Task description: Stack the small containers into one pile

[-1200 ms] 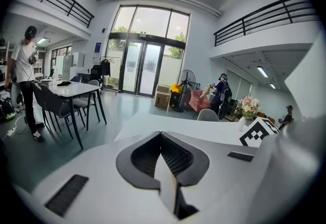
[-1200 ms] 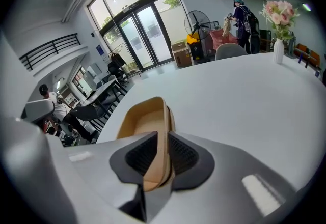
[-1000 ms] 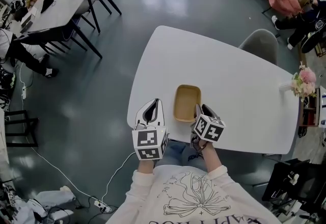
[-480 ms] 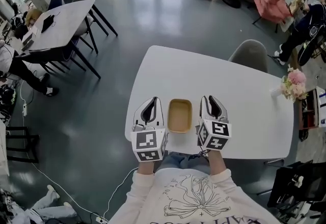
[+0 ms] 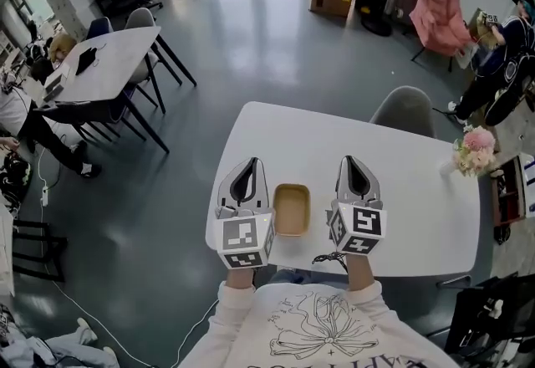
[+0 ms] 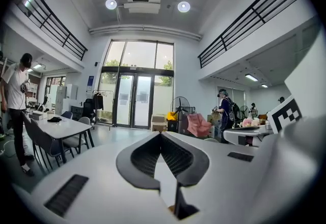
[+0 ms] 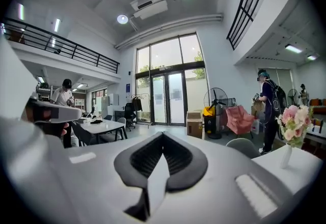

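Both grippers have come up from the small containers (image 5: 291,208) since the earlier pictures: one second ago the right gripper (image 5: 351,164) was tilted and low against the right side of the pile, and now it is raised and points almost level, parallel to the left gripper (image 5: 248,167). The jaws of the right gripper have just been closing; in the right gripper view they meet at the tip (image 7: 163,133) and nothing is between them. In the left gripper view the jaws of the left gripper (image 6: 161,134) are also together, with nothing between them. The small containers show as one tan rectangular shape with rounded corners, and how many are nested inside I cannot tell. They stand on the white table (image 5: 401,182), close to its near edge and toward the left end of this edge. In the head view they lie between the two grippers, and neither gripper touches them. A vase of pink flowers (image 5: 472,149) stands at the far right corner of the table, well apart from the pile. A grey chair (image 5: 407,111) stands behind the far edge.
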`<action>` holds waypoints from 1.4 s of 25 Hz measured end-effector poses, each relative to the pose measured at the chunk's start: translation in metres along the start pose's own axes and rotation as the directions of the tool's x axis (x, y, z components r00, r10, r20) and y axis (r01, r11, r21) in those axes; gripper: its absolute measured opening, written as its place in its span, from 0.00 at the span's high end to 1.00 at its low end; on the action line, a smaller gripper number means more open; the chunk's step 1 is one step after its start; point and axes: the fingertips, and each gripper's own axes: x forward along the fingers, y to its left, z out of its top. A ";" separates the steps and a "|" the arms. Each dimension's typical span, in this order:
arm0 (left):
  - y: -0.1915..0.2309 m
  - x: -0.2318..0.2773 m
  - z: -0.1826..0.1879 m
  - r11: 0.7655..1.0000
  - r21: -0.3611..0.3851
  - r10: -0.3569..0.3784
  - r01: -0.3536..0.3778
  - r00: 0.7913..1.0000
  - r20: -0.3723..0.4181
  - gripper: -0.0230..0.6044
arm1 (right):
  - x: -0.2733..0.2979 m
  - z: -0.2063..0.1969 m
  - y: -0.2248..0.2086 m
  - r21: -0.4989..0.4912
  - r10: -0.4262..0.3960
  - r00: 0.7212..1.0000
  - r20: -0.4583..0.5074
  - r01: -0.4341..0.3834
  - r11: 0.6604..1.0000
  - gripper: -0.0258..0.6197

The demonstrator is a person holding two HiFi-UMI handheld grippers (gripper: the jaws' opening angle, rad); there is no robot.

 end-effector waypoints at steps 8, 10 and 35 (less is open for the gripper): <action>-0.002 0.001 0.017 1.000 0.025 0.017 -0.018 0.999 0.035 0.95 | 0.001 0.020 -0.006 0.026 0.023 0.999 0.045 -0.024 0.999 0.94; -0.001 0.001 0.020 0.999 0.028 0.023 -0.024 0.999 0.042 0.95 | 0.001 0.022 -0.007 0.022 0.027 0.999 0.048 -0.028 0.999 0.94; -0.003 -0.007 0.021 1.000 0.021 0.022 -0.023 0.999 0.045 0.95 | -0.009 0.029 -0.001 0.005 0.046 0.998 0.051 -0.046 0.999 0.94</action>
